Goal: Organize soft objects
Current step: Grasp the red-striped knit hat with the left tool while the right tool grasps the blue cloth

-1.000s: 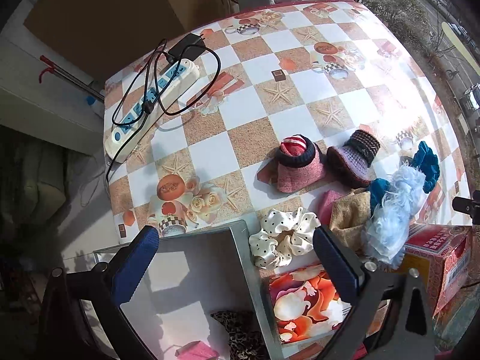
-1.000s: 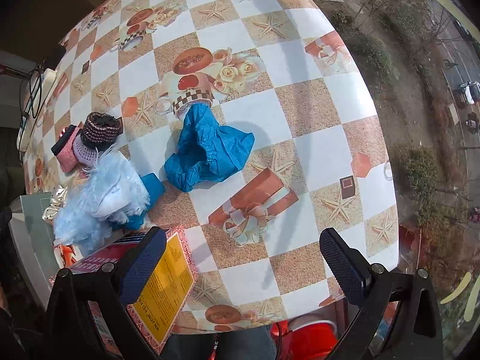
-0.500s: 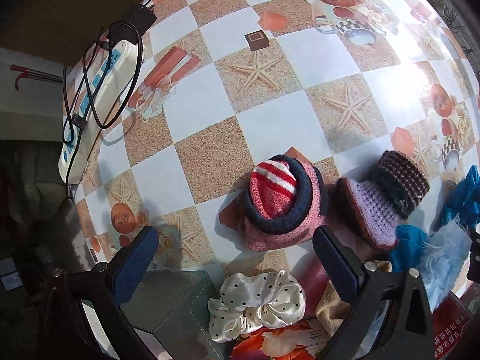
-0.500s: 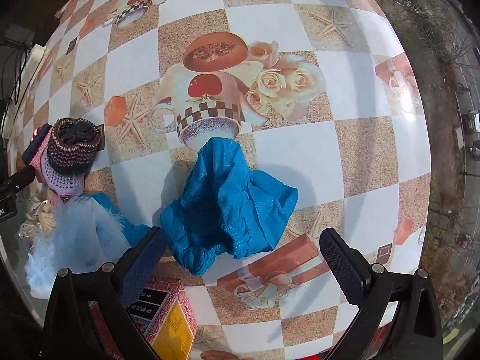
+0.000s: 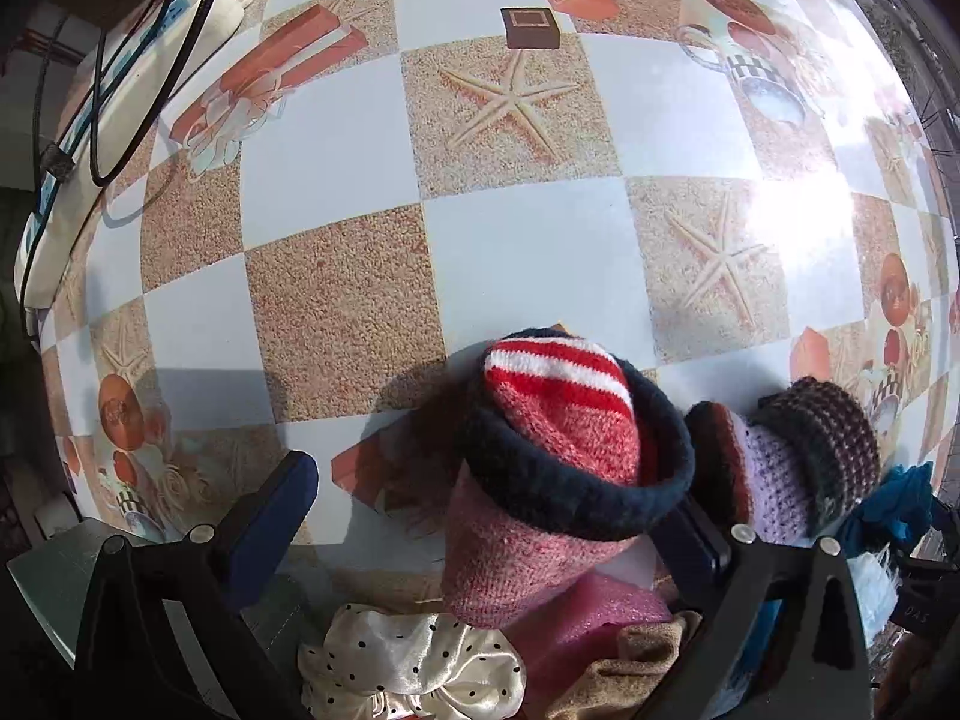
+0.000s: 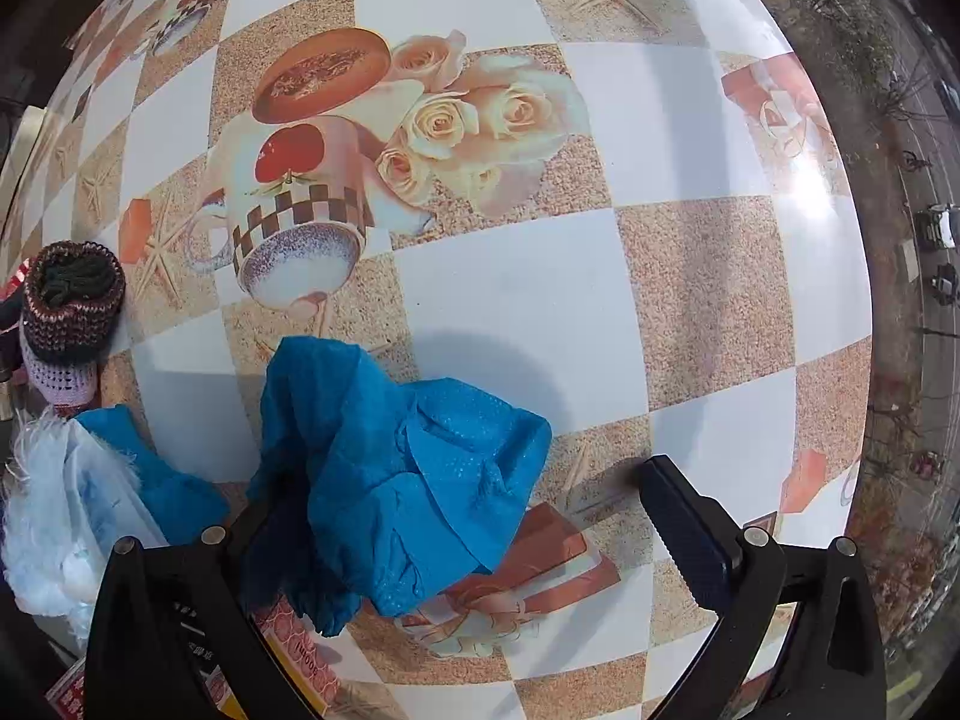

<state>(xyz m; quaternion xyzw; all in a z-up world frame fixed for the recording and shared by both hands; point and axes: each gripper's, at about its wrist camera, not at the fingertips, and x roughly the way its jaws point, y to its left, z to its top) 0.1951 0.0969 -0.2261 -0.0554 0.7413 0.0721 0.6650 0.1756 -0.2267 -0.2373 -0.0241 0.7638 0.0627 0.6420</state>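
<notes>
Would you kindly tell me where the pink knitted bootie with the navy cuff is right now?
In the left wrist view, the pink knitted bootie lies between the open left hand-held gripper fingers, beside the purple bootie.

checkered counter covering (image 5: 336, 312): glossy, smooth, sun glare | pink knitted bootie with navy cuff (image 5: 540, 516): coarse wool, matt | white polka-dot scrunchie (image 5: 414, 666): shiny satin | crumpled blue cover (image 6: 402, 468): thin, faintly dimpled, slight sheen
</notes>
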